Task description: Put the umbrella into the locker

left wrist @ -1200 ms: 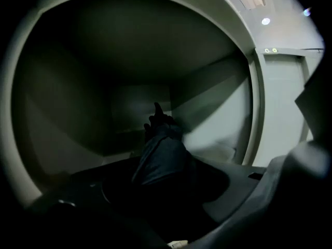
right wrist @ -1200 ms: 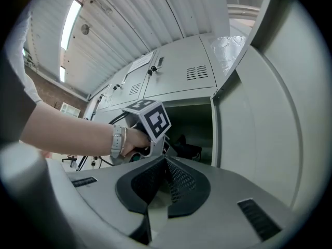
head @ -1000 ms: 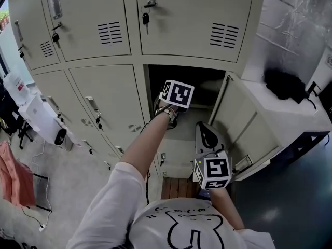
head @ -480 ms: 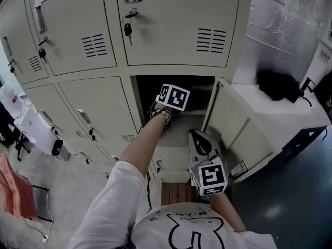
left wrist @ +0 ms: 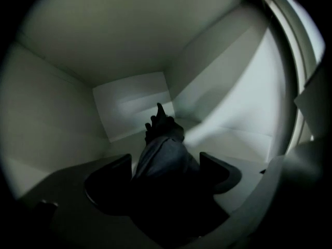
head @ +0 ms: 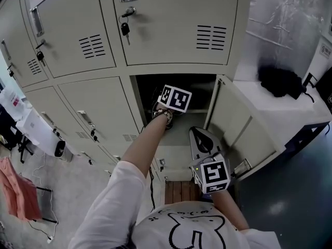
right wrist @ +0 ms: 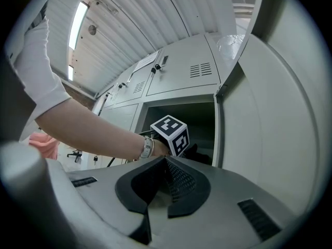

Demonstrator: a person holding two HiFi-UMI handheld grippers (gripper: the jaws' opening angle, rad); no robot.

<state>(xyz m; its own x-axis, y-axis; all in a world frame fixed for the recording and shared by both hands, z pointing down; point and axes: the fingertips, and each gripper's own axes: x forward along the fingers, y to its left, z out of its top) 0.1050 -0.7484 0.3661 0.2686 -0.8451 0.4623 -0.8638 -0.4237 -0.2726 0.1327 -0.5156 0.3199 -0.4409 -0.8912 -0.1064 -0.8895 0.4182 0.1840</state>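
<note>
The left gripper (left wrist: 165, 161) was inside the open beige metal locker (left wrist: 132, 102). Its jaws were opening wide, with the pads clear of the dark folded fabric umbrella (left wrist: 163, 139). The umbrella lay between them on the locker floor, its tip pointing ahead toward the back wall. The right gripper (right wrist: 165, 166), jaws together and empty, hung outside beside the open beige locker door (right wrist: 259, 139).
</note>
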